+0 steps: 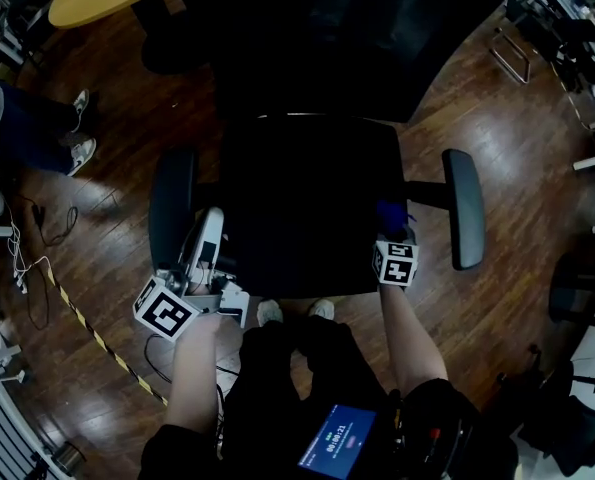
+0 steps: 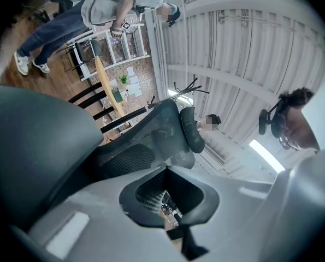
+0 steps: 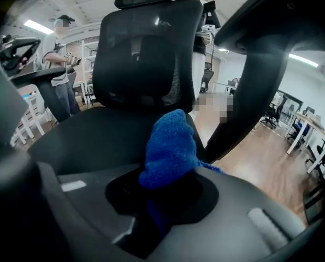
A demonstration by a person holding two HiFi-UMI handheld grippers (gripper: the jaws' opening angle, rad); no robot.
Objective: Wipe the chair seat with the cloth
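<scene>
At the centre of the head view stands a black office chair seat [image 1: 297, 198], and at its right edge, near the front corner, the right tongs [image 1: 393, 230] are clamped tight on a fluffy blue cloth [image 1: 391, 214] that bunches up above the closed jaws; whether the cloth presses on the seat cannot be told. At the lower left of that view, the left tongs [image 1: 211, 224] sit just beside the long black padded armrest [image 1: 172, 208], their jaws brought together with nothing held between them.
</scene>
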